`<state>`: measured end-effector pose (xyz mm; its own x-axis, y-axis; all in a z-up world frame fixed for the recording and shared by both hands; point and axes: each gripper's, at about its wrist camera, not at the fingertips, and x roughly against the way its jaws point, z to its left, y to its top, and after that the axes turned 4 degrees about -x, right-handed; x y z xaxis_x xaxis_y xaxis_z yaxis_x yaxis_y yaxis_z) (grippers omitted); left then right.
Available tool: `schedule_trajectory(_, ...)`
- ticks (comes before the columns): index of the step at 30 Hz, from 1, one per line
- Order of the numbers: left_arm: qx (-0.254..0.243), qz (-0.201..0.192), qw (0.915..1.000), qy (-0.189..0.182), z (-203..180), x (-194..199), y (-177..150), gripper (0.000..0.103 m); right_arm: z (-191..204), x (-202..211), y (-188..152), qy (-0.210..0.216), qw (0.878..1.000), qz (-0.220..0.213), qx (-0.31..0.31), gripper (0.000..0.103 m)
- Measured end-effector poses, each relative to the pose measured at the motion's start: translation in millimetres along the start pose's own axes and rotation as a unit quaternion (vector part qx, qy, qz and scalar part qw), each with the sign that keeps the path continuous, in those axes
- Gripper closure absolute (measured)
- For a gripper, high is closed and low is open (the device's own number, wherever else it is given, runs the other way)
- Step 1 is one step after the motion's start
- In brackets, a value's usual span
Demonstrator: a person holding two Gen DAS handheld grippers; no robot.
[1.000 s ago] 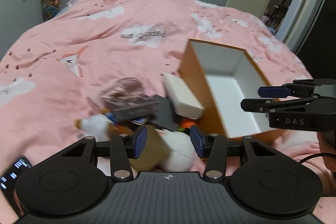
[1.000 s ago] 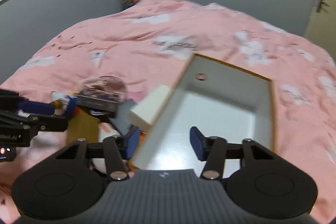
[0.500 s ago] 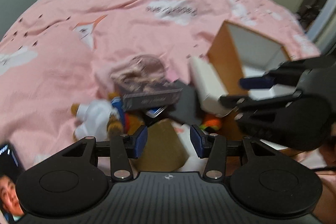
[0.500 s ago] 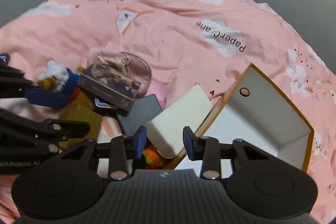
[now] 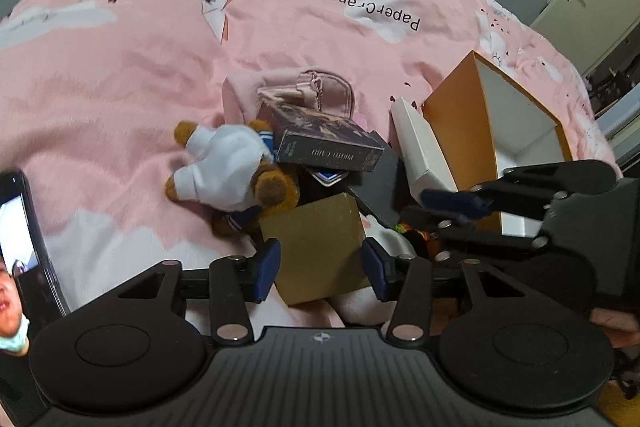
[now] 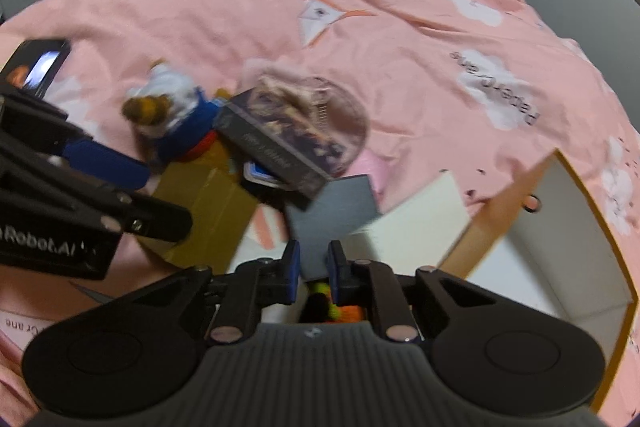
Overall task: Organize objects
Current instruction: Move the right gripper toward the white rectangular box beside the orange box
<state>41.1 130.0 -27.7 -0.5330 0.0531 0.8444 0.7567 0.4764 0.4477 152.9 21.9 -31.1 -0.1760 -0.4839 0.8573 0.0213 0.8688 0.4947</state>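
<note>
A slip or a knock-on spill is the main risk judged here: the clutter is stacked, so the photo card box [image 5: 328,141] leaning on the plush bear [image 5: 228,171] could be toppled if the gold cardboard box [image 5: 320,247] beneath is dragged. In the left wrist view that gold box sits at lower centre between the spread fingers of the left gripper [image 5: 320,269], the pads just beside its sides but not seen pressing.

In the right wrist view, the right gripper [image 6: 313,273] is narrowing its jaws around the near edge of a dark grey card [image 6: 332,211] at centre; a firm pinch cannot be told. A thin edge could be missed. The open orange-and-white box [image 6: 560,247] lies at right.
</note>
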Motion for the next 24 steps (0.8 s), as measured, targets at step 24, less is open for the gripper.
schedule_trajectory(24,0.034,0.005,0.9994,-0.001,6,-1,5,0.040,7,-6,-4,0.167,0.983,0.002,-0.073,0.102)
